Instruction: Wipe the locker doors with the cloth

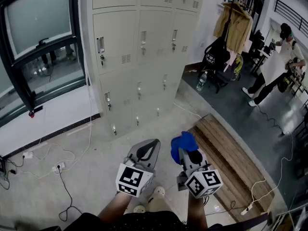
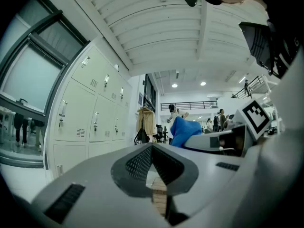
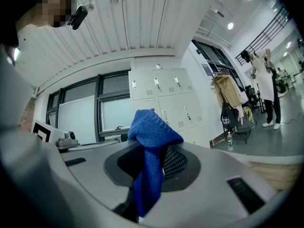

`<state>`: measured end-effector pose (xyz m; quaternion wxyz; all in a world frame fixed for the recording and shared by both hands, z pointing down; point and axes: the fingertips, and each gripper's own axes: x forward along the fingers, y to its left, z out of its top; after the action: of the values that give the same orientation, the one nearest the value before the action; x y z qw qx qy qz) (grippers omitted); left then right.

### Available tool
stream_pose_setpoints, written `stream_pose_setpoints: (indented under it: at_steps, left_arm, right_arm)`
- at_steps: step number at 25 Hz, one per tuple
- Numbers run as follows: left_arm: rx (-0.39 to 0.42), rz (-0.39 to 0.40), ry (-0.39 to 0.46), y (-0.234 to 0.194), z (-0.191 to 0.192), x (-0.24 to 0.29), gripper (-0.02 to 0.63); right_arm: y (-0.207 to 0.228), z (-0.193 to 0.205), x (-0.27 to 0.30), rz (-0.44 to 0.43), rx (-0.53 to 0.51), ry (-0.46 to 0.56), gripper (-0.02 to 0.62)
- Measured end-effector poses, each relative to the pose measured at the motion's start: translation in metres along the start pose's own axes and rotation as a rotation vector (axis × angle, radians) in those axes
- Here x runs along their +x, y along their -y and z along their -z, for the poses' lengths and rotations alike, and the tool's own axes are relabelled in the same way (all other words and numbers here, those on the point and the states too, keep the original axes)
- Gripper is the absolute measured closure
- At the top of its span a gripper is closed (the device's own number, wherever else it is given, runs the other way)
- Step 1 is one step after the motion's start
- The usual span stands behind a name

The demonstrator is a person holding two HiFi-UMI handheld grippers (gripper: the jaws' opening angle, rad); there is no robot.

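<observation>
Pale grey lockers (image 1: 139, 57) stand against the far wall, their doors shut, with a dark-framed window (image 1: 38, 32) to their left and a speckled floor (image 1: 72, 143) before them. Cables (image 1: 62, 170) trail over the floor's left side. A wooden platform (image 1: 231, 158) runs along its right edge, and beyond it are hanging jackets (image 1: 233, 28) and a person (image 1: 276, 66).

Both grippers are held out low in front of the person's body, side by side and just apart. They point up and forward toward the lockers, with their marker cubes nearest the body and bare forearms (image 1: 115, 206) behind them.

The left gripper (image 1: 155, 142) has its jaws brought together so the tips meet. Only a narrow slit shows lower down, and there is nothing between them.

The right gripper (image 1: 185, 152) has its jaws pinched on the blue cloth (image 1: 183, 142). The cloth bunches up above the tips and hangs down through the gap between the pads (image 3: 176, 161). In the right gripper view the cloth (image 3: 151, 129) stands in front of the lockers (image 3: 166, 99) but is well apart from them and touches no door.
</observation>
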<state>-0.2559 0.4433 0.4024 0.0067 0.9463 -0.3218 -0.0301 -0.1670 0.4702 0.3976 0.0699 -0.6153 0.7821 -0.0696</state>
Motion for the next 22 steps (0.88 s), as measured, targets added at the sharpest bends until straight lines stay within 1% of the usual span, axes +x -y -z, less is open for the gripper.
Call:
stream_pose_setpoints:
  at_steps: [4, 7, 15, 19, 22]
  left_arm:
    - [0.002, -0.008, 0.008, -0.012, 0.0, 0.023, 0.597]
    - [0.0, -0.011, 0.01, -0.022, 0.001, 0.053, 0.597]
    - [0.026, -0.039, 0.031, -0.048, -0.012, 0.165, 0.597]
    - [0.043, -0.043, 0.047, -0.053, -0.019, 0.225, 0.597]
    - [0.055, -0.038, 0.045, -0.051, -0.015, 0.26, 0.597]
  right_arm:
    - [0.018, -0.004, 0.017, 0.007, 0.002, 0.016, 0.518]
    - [0.043, -0.009, 0.038, 0.01, 0.005, 0.025, 0.518]
    - [0.126, -0.043, 0.113, -0.037, -0.013, 0.047, 0.518]
    - [0.173, -0.064, 0.145, -0.049, -0.045, 0.073, 0.518]
    - [0.201, -0.07, 0.161, -0.067, -0.065, 0.073, 0.518]
